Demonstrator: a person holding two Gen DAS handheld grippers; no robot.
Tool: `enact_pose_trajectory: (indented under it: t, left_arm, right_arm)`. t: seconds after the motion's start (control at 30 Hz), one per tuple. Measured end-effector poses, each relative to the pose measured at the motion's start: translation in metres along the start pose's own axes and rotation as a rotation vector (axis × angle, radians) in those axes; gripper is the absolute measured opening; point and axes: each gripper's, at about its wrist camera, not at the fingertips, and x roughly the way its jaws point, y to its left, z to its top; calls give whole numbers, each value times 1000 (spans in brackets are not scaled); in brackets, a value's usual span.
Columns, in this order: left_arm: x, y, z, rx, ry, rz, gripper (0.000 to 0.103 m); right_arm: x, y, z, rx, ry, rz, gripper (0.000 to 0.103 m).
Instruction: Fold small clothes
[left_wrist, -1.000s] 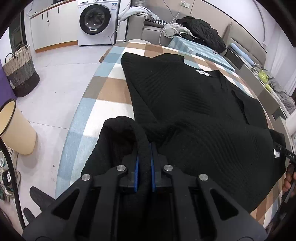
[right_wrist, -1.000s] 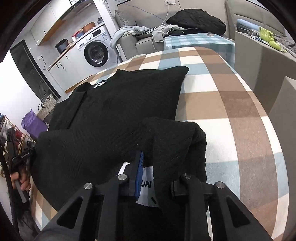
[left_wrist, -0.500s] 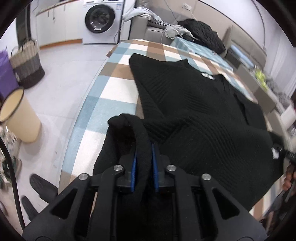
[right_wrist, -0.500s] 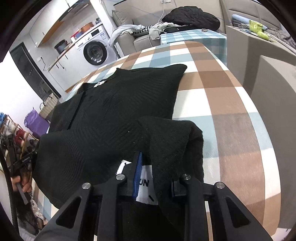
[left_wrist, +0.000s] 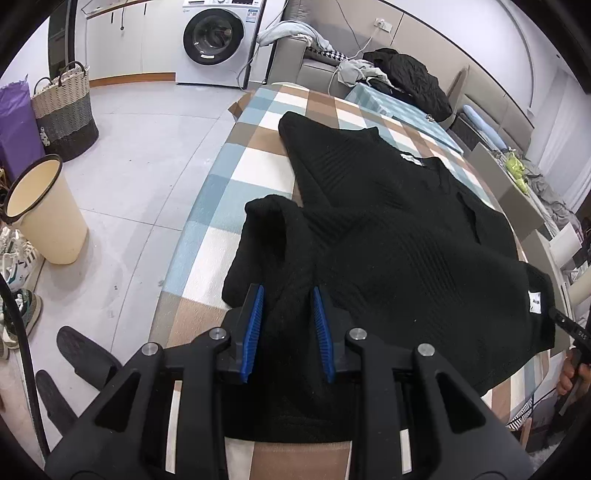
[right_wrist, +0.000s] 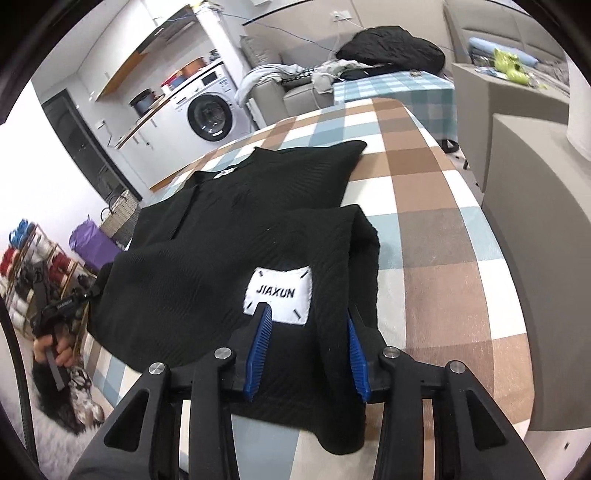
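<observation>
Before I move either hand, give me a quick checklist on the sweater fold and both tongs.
1. Left tongs open: ok, blue pads apart, knit lying loose between them.
2. Right tongs open: ok, pads apart either side of the folded edge.
3. Sweater fully on the table: ok, no hem seen hanging over an edge.
4. Fold laid down: ok, the bottom edge with the label lies over the body.
5. Fold flat: not ok, the left corner stands bunched in a hump.
6. Fabric snagged on pads: cannot tell.
</observation>
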Motion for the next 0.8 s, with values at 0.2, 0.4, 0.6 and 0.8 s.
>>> enact_pose_trajectory:
  t: [0.2,0.4,0.6,0.8]
  left_arm:
    - [-4,3,-10,-2,19,23,23]
    - [-10,1,-10,-7,-38,10,6]
    - [-45,6,-2,-56,-160,-58,4]
    - [-55,2,31,-50,-265,-22,1]
  right_arm:
    - [-7,-3,-8,-9,12,-19,40]
    - [-5,2,-9,-45,-4,-42,28]
    - [-34,6,-2,-80,-147,-47,5]
    - [-41,7,33,-39,-283,-59,5]
